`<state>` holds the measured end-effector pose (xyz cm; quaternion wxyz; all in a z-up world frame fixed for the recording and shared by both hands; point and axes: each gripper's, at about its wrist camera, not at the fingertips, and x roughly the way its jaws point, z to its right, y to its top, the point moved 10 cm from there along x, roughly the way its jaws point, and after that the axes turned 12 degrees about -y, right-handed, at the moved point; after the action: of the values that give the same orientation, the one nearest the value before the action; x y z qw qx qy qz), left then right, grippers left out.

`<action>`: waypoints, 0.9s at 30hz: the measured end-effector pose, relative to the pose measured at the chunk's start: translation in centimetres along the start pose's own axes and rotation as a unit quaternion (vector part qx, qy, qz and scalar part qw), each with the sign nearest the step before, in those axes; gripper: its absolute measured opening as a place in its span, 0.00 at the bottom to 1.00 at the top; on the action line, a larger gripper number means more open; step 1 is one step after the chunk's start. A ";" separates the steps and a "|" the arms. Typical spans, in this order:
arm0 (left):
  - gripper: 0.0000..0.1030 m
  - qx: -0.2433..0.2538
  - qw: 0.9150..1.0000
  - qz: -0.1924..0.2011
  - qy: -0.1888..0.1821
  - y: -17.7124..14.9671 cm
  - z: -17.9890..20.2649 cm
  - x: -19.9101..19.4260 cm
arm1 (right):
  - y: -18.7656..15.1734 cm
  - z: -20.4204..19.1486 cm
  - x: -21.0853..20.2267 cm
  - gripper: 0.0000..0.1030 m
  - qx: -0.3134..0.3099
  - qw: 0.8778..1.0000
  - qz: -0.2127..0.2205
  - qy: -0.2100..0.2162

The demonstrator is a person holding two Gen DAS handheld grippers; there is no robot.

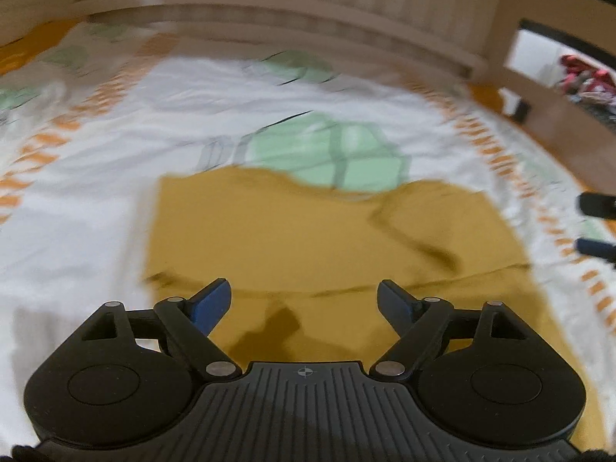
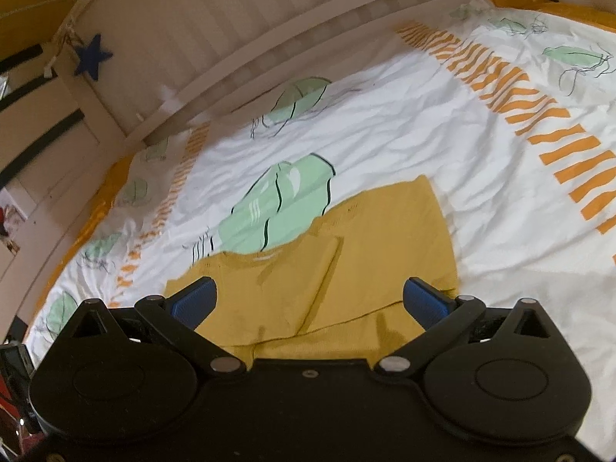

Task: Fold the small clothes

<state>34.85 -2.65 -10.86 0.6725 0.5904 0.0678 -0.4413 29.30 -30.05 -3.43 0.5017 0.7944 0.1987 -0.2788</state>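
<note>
Left claw (image 1: 304,300) tilts downward over the near part of a mustard-yellow garment (image 1: 308,231), jaws spread wide w/ nothing between the blue pads (image 1: 210,304); they sit above the cloth, not pressing on it. Right claw (image 2: 308,300) has a similar downward tilt, jaws also wide apart and empty, hovering over the same garment (image 2: 346,261). In the left view the right claw's tips (image 1: 596,227) poke in at the right edge, cut off by the frame. Left view is heavily motion-blurred, so cloth edges and folds are soft; the near hem is hidden behind both claw bodies. Garment lies flat on a bed cover (image 2: 404,134), white w/ green leaf shapes and orange dashes. It looks already folded, prob. a flap laid over its middle, w/ a diagonal crease and a notched far edge. A slatted wooden bed frame (image 2: 231,30) rises behind; a blue star (image 2: 92,56) hangs on it.
</note>
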 end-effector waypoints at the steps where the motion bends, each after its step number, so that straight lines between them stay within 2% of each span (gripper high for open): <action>1: 0.80 -0.007 1.000 -0.001 0.013 -0.3 -1.2 -0.3 | -0.2 -0.2 0.2 1.00 -0.005 1.000 -0.002 -0.002; 6: 0.80 -0.042 0.998 -0.002 0.055 -1.4 -5.9 -1.1 | -1.5 -1.3 1.3 1.00 -0.035 0.999 -0.012 -0.011; 10: 0.80 -0.058 0.996 -0.013 0.073 -1.9 -8.1 -0.5 | -2.4 -2.2 2.0 1.00 -0.066 0.998 -0.015 -0.017; 14: 0.80 -0.058 0.995 -0.028 0.079 -2.2 -9.4 0.3 | -3.4 -3.2 2.8 1.00 -0.122 0.992 -0.010 -0.027; 18: 0.85 -0.067 0.994 -0.039 0.071 -2.3 -9.9 0.8 | -4.7 -4.1 3.5 1.00 -0.184 0.982 0.000 -0.047; 23: 0.92 -0.073 0.994 -0.054 0.057 -2.6 -9.8 1.1 | -4.7 -5.4 4.5 1.00 -0.188 0.981 -0.006 -0.036; 27: 0.94 -0.070 0.994 -0.067 0.055 -2.7 -9.7 1.2 | -3.3 -6.8 5.5 0.99 -0.220 0.973 0.018 -0.069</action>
<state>37.93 5.19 -16.45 0.6767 0.5590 0.1745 -0.4463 33.22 -22.31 -6.89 0.6815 0.6471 0.2051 -0.2735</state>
